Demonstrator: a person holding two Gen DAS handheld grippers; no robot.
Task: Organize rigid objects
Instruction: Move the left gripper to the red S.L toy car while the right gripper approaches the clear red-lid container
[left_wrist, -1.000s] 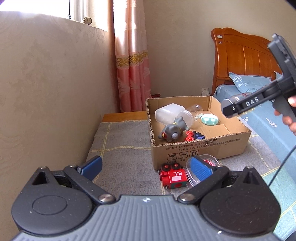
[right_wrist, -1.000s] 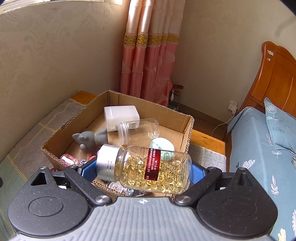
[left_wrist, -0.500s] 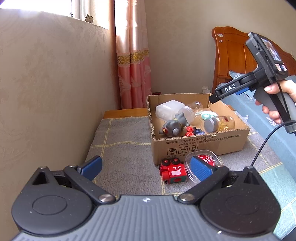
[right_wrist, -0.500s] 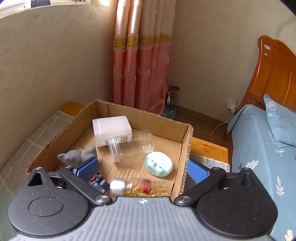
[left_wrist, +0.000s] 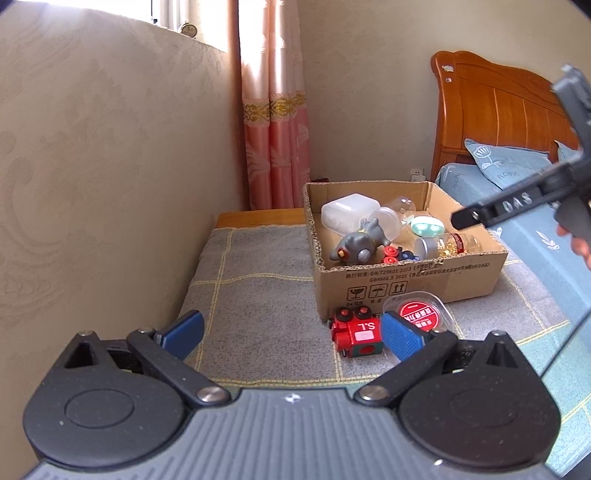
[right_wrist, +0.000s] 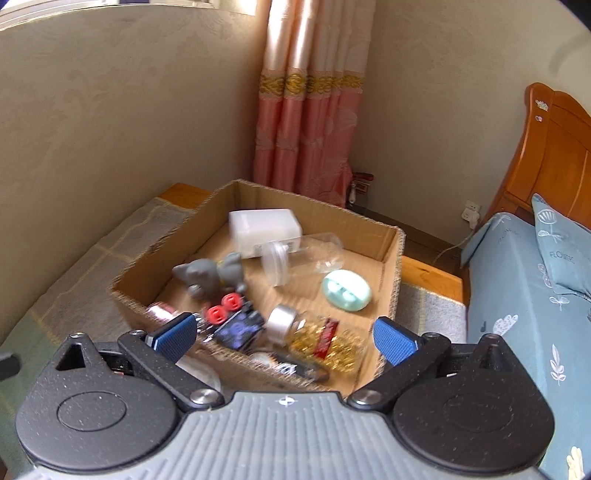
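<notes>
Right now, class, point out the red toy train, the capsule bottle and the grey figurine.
red toy train (left_wrist: 357, 332), left wrist view, its top.
capsule bottle (right_wrist: 319, 334), right wrist view, its red label.
grey figurine (left_wrist: 356, 248), left wrist view, its body.

In front of my left claw (left_wrist: 291, 334), a toy train (left_wrist: 356, 331) and round container (left_wrist: 419, 314) lie just before the cardboard box (left_wrist: 406, 284), the capsule bottle (left_wrist: 445, 245) inside.

left hand-held gripper (left_wrist: 291, 332) gaping, right hand-held gripper (right_wrist: 284, 338) gaping, empty

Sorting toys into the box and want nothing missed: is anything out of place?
Yes. The red toy train and the clear red-labelled container sit on the mat outside the cardboard box, against its front wall.
</notes>
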